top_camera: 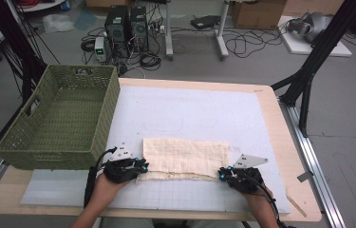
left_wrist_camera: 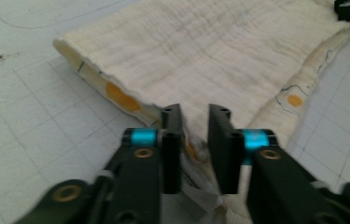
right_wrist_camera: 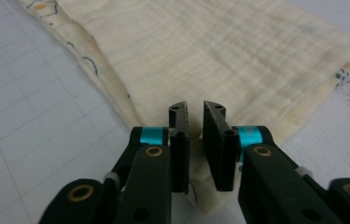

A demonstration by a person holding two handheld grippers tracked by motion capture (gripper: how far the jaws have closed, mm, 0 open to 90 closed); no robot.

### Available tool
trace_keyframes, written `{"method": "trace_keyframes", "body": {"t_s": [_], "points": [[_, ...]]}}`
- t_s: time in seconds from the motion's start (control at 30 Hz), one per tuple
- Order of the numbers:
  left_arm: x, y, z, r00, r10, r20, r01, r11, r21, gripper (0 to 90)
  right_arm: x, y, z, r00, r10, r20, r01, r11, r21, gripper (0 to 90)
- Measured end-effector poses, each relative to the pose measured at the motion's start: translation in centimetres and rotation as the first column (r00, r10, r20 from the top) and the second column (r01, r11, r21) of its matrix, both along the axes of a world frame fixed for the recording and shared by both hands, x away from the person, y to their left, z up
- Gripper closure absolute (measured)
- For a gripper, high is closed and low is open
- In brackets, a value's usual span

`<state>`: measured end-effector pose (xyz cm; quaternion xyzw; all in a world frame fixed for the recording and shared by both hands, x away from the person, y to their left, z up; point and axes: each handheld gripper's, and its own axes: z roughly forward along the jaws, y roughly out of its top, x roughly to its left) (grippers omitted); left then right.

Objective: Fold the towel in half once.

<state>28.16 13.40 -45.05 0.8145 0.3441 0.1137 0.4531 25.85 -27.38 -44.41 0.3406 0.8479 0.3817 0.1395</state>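
Cream cloth: a folded muslin cloth (top_camera: 185,157) is lying flat on the white gridded mat (top_camera: 190,114), near the person's edge of the table (top_camera: 280,142).
High view, grippers: the left gripper (top_camera: 142,167) is sitting at the cloth's near-left corner and the right gripper (top_camera: 221,174) at its near-right corner, each touching the near hem.
High view, surroundings: a green woven basket (top_camera: 59,118) is standing at the far left, overhanging the mat's left edge, well apart from the cloth.
Left gripper view: the left gripper (left_wrist_camera: 195,140) is straddling the corner with its 2 jaws parted by a narrow gap, a white label and bunched hem showing between them; orange spots are showing along the folded edge of the cloth (left_wrist_camera: 219,51).
Right gripper view: the right gripper (right_wrist_camera: 195,135) is holding its 2 jaws slightly apart over the corner of the cloth (right_wrist_camera: 219,51), fabric sitting in the gap, not visibly pinched.
Step in hand, as I judge it: both corners are being taken for another fold toward the far side.
Doing it well: close on all layers at once, keep the 2 grips level, lift together and carry the hem evenly so the edges are meeting squarely.
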Motion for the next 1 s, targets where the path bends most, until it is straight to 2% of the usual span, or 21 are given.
{"method": "trace_keyframes", "body": {"t_s": [0.13,0.17,0.2,0.27,0.37,0.5,0.6,0.67,0.7,0.8,0.83,0.9,1.0], "points": [[0.0,0.1,0.2,0.9999,-0.007,0.016,0.007,1.0000,-0.006,86.2,0.1,0.0,0.2,0.9999,0.009,0.008,-0.009,1.000,0.001,88.6],[0.0,0.2,0.3,0.9997,-0.012,0.019,0.013,0.9997,-0.021,86.3,0.1,0.0,0.4,0.9999,0.007,0.012,-0.007,1.000,0.007,88.7],[-0.1,0.3,0.7,0.9993,-0.022,0.029,0.024,0.9980,-0.059,86.4,0.1,-0.1,0.5,0.9998,0.008,0.017,-0.008,1.000,0.016,88.8],[-0.1,0.6,1.1,0.9991,-0.027,0.032,0.030,0.9941,-0.104,86.3,0.1,-0.3,0.7,0.9998,0.002,0.022,-0.002,1.000,0.030,88.9],[-0.3,0.9,1.6,0.9988,-0.032,0.038,0.037,0.9877,-0.152,86.3,0.0,-0.6,1.2,0.9994,-0.008,0.034,0.007,0.999,0.052,89.0],[-0.7,1.3,2.1,0.9990,-0.039,0.022,0.043,0.9789,-0.200,86.4,-0.4,-1.1,2.0,0.9978,-0.013,0.064,0.008,0.997,0.078,89.0],[-1.4,1.4,2.2,0.9985,-0.052,0.016,0.054,0.9785,-0.199,86.4,-0.8,-1.4,2.5,0.9966,-0.018,0.080,0.010,0.995,0.097,89.0],[-1.8,1.4,2.2,0.9984,-0.057,0.007,0.057,0.9808,-0.186,86.4,-1.1,-1.6,2.6,0.9977,-0.018,0.065,0.012,0.995,0.103,89.0],[-1.8,1.4,2.2,0.9984,-0.057,0.007,0.057,0.9808,-0.186,86.4,-1.2,-1.6,2.5,0.9981,-0.012,0.060,0.006,0.996,0.094,89.0],[-2.1,1.4,1.3,0.9975,-0.053,-0.047,0.047,0.9909,-0.126,85.6,-1.3,-1.2,1.8,0.9999,-0.003,0.017,0.003,0.999,0.040,87.9],[-2.0,1.4,1.2,0.9970,-0.050,-0.059,0.043,0.9925,-0.115,82.9,-1.3,-1.1,1.6,0.9999,-0.001,0.015,0.001,1.000,0.024,83.1],[-1.7,1.4,1.2,0.9978,-0.015,-0.064,0.007,0.9932,-0.116,64.2,-1.1,-1.1,1.7,0.9996,-0.017,0.020,0.016,0.999,0.033,75.2],[-1.4,1.4,1.9,0.9999,0.006,-0.010,-0.007,0.9900,-0.141,54.5,-0.9,-1.4,2.2,0.9975,-0.055,0.044,0.052,0.996,0.074,68.4]]}}
